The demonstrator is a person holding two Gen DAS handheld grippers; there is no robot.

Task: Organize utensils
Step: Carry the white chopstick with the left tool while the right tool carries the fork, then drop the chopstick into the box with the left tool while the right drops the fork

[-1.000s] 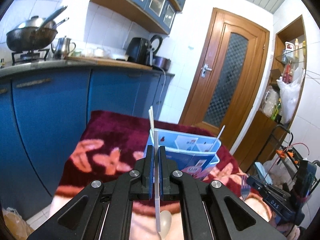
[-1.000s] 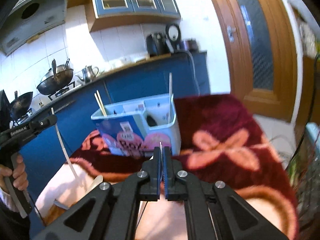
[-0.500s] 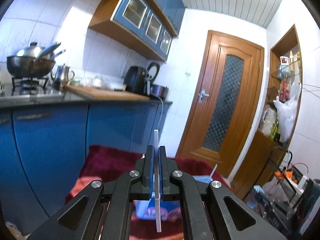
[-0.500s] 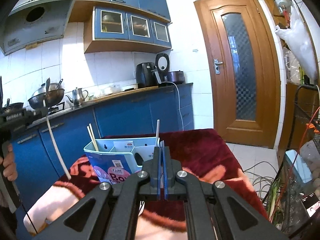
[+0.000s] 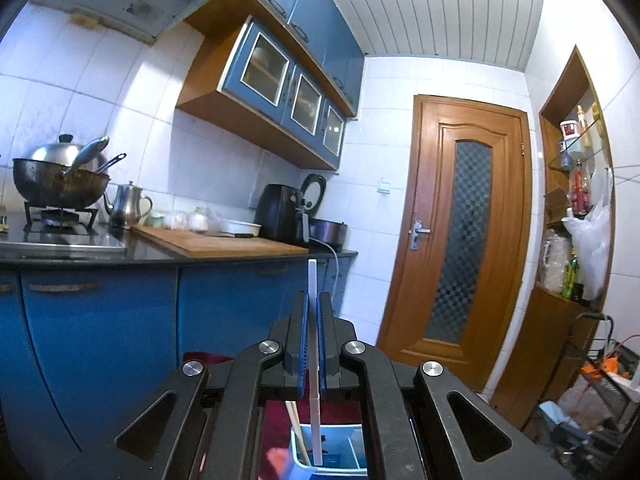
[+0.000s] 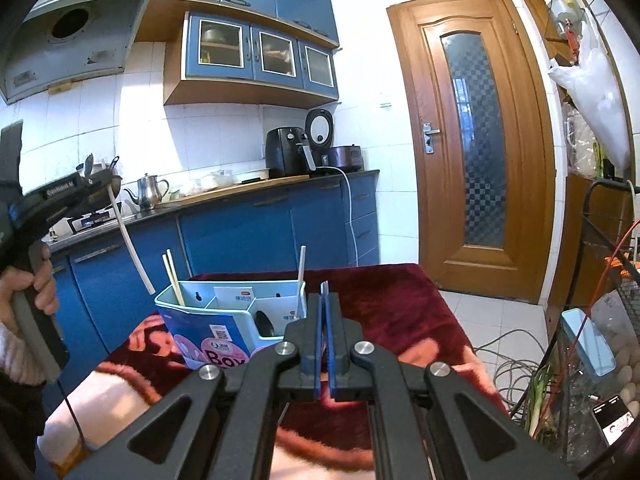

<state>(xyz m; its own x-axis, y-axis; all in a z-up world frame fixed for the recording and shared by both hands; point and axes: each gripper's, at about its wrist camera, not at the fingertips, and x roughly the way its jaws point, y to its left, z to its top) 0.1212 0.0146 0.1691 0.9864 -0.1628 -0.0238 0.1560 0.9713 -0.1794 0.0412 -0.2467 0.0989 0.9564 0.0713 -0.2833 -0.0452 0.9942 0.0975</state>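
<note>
I hold a long white spoon (image 5: 313, 336) by its thin handle in my left hand-held gripper (image 5: 314, 320), clamped tight, with the handle going straight up and down. From the right camera I see this spoon (image 6: 129, 242) hanging slanted in the air, up and to the left of the box (image 6: 224, 320), not touching it. The blue box sits on a red flower blanket (image 6: 400, 308). It has a few slots. Two chopsticks (image 6: 172, 276) stand in the left slot, and a white stick (image 6: 301, 276) stands in the right slot.

My right hand-held gripper (image 6: 323, 320) is squeezed shut with nothing in it, near the box on its right side.

I think I am in the middle of carrying the spoon to the box. Next I should move it right, over a slot, point its lower end down, lower it in, then let go. I cannot tell which slot is best.

Far behind are blue cupboards (image 6: 240, 236) and a brown door (image 6: 476, 140).
</note>
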